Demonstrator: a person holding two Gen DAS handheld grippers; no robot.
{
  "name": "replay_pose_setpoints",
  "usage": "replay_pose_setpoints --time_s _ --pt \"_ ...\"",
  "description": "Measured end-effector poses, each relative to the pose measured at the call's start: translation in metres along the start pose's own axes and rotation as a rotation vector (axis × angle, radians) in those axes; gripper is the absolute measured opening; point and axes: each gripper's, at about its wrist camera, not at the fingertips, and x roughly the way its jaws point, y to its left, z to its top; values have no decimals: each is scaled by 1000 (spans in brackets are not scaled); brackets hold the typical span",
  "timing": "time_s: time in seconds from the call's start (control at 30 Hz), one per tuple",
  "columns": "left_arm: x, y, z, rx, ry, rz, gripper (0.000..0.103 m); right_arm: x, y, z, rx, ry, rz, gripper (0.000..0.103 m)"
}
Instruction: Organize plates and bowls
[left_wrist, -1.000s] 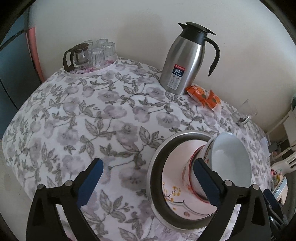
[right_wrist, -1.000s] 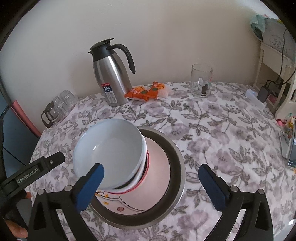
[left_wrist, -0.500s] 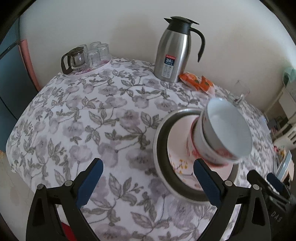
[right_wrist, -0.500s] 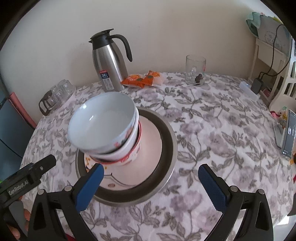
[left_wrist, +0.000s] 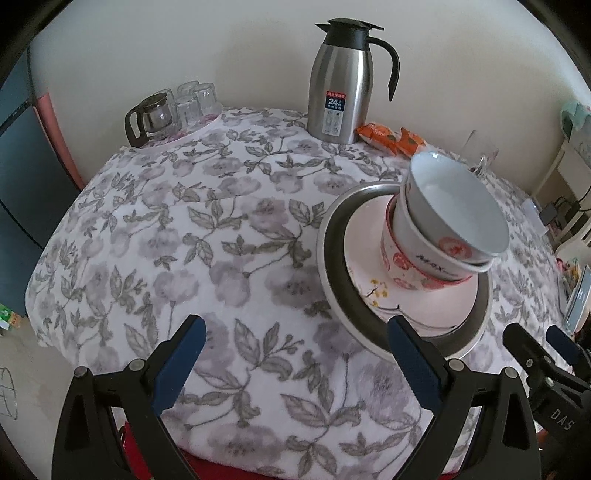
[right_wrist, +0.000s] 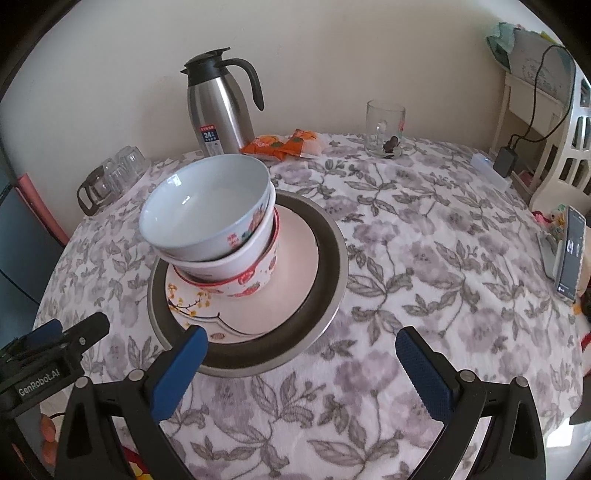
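Bowls (right_wrist: 218, 218) nested, tilted, on plate (right_wrist: 295, 266) in metal dish (right_wrist: 332, 258). Left tongs (left_wrist: 295, 365) released, right tongs (right_wrist: 303, 369) released, both empty.

three bowls (right_wrist: 207, 206), two plates (right_wrist: 295, 251), one jug (right_wrist: 218, 107), one mug (right_wrist: 384, 129)

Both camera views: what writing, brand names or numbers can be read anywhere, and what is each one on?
"24" on the label of the steel thermos jug; the smaller print around it is too blurred to read.
"MAX", followed by unreadable letters, on the side of a stacked bowl.
"GenRobot.AI" on the left claw, seen from the right camera.
"DAS" on the right claw, seen from the left camera.
Red characters on the top bowl: unreadable.
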Motion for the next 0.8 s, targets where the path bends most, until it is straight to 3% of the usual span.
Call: replay_pose_setpoints --time_s 0.13,0.8 --pt "-1 -1 -3 11 6 49 98 -1 -1 -2 1 1 -5 103" --pt "1 -2 -3 31 23 54 98 3 -3 -2 3 14 -14 103"
